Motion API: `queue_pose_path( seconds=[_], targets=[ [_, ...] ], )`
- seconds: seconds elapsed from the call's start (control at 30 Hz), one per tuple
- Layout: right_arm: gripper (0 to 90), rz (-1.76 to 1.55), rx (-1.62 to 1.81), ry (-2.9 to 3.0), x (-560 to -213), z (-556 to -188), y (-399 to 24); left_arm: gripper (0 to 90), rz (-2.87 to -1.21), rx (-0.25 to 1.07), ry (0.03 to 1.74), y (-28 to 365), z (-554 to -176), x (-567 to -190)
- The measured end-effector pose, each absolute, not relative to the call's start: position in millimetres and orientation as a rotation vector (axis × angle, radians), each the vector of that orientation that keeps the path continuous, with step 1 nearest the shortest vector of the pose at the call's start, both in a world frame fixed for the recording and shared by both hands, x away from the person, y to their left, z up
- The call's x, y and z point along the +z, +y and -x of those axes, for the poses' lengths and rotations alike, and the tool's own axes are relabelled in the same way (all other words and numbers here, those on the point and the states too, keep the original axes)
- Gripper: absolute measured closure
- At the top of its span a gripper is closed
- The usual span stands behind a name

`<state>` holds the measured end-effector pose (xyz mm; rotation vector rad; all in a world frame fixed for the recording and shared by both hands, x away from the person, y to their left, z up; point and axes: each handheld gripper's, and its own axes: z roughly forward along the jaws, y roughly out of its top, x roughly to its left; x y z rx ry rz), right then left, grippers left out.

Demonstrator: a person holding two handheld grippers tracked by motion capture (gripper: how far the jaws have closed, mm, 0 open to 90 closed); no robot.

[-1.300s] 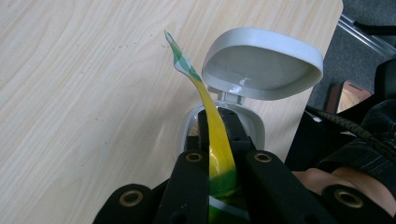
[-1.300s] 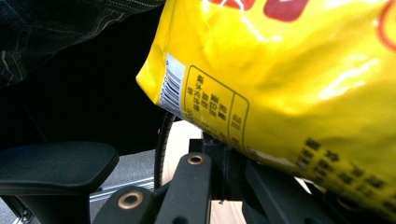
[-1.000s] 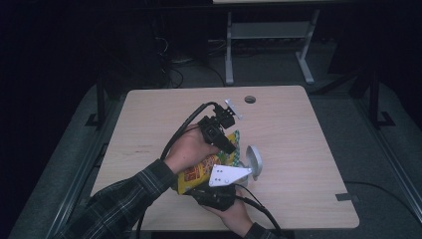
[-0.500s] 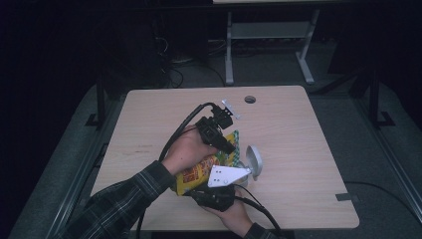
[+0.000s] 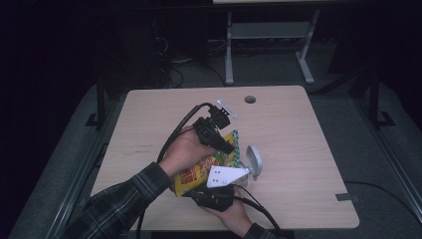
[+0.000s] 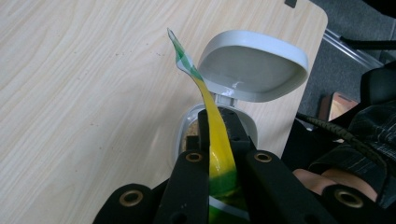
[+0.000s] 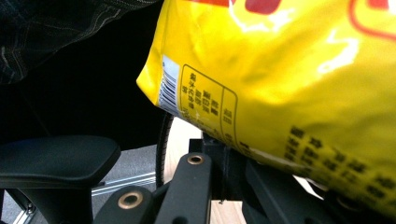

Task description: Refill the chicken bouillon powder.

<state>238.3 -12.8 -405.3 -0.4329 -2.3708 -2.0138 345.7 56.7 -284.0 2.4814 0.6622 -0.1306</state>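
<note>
Our left gripper has its jaws clamped on the top edge of the yellow bag, while our right gripper pinches the same bag's lower end. We hold the bag tilted over the near middle of the table, directly above the grey container, whose hinged lid stands open.

On the pale wooden table, the left gripper and right gripper both clamp a crinkly yellow snack bag (red print on it), tilted beside a small grey flip-lid container.
</note>
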Motion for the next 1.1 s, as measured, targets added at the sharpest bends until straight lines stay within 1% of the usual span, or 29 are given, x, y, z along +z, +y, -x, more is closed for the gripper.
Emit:
queue_pose_path(
  seconds=[0.8, 1.1],
  targets=[
    [90.0, 0.419, -1.988, -2.386, -408, -237, -10, 89.9, -2.435, -0.136, 0.64, 71, -341, -280],
    [90.0, 0.415, -1.968, -2.402, -411, -237, -7, 90.0, -2.4, -0.157, 0.635, 79, -339, -279]
  ],
)
